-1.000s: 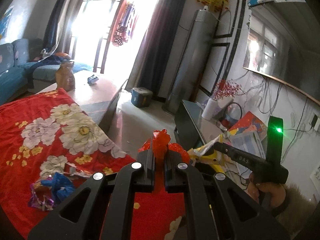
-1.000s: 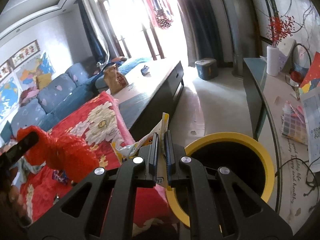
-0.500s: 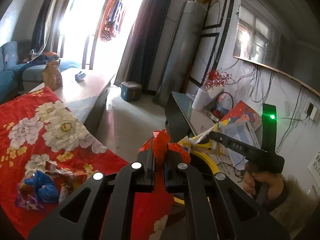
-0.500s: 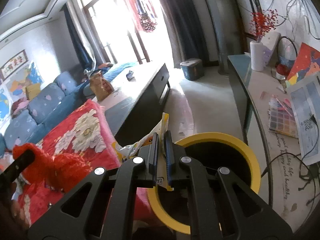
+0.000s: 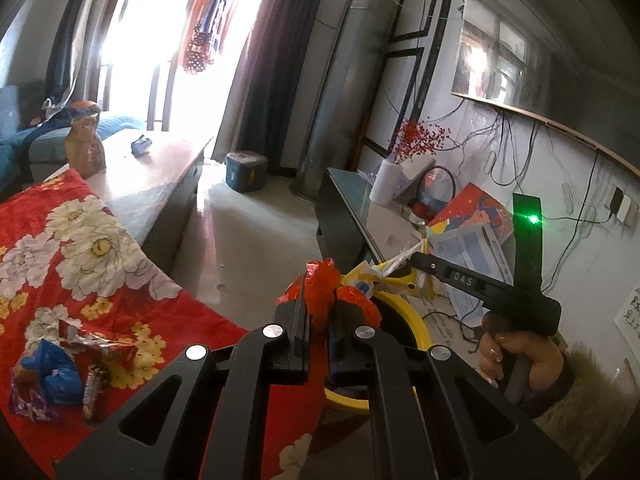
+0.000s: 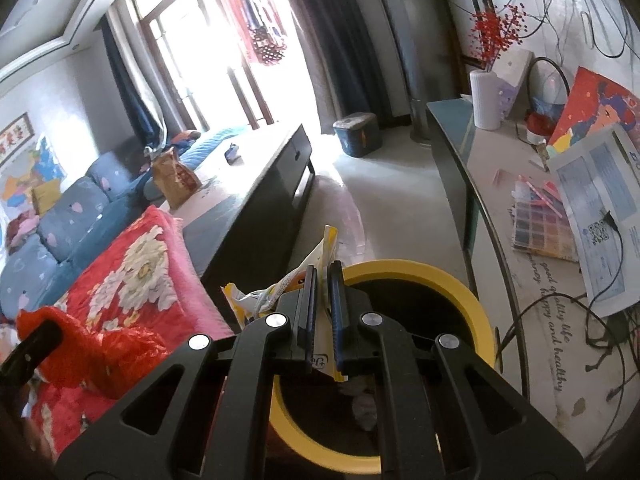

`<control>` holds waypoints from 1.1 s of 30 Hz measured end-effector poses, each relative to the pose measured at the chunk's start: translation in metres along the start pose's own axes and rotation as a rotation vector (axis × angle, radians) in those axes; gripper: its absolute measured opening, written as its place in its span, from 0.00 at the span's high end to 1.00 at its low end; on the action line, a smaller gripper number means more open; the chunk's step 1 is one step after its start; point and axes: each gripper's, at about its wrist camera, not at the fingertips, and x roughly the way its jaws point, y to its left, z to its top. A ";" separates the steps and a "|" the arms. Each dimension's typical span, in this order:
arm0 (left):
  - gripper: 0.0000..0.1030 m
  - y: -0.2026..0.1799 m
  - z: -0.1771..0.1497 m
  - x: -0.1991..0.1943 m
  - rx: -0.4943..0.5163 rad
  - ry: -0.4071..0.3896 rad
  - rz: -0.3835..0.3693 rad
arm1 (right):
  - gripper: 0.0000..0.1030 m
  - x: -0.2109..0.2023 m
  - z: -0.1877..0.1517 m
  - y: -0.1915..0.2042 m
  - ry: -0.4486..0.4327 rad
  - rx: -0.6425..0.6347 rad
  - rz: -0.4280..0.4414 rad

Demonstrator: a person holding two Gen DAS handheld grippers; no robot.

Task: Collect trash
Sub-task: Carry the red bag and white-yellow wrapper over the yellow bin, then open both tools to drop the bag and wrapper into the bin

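My left gripper [image 5: 318, 312] is shut on a crumpled red wrapper [image 5: 320, 286] and holds it by the near rim of the yellow trash bin [image 5: 416, 326]. My right gripper [image 6: 323, 280] is shut on a yellow and white wrapper [image 6: 280, 290] and holds it over the left rim of the bin [image 6: 476, 304], whose inside is dark with some trash at the bottom. The right gripper [image 5: 416, 258] with its wrapper [image 5: 368, 276] also shows in the left wrist view. The red wrapper [image 6: 80, 340] shows at the left of the right wrist view.
More wrappers [image 5: 60, 372], blue, purple and red, lie on the red flowered cloth [image 5: 80, 248] at the left. A dark cabinet [image 6: 480, 200] with papers, a white vase and cables stands at the right. A long low table [image 6: 256, 184] runs behind the cloth.
Both grippers have moved right, towards and over the yellow bin, each still holding its wrapper. The bin now fills more of the right wrist view.
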 end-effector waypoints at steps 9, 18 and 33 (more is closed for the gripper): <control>0.94 -0.014 -0.009 0.021 0.029 0.042 -0.021 | 0.96 0.006 -0.002 -0.013 0.010 0.019 -0.031; 0.94 -0.028 -0.020 0.046 0.047 0.083 -0.045 | 0.96 0.012 -0.004 -0.029 0.014 0.040 -0.075; 0.94 -0.045 -0.048 0.099 0.066 0.163 -0.070 | 0.96 0.031 -0.015 -0.052 0.051 0.074 -0.142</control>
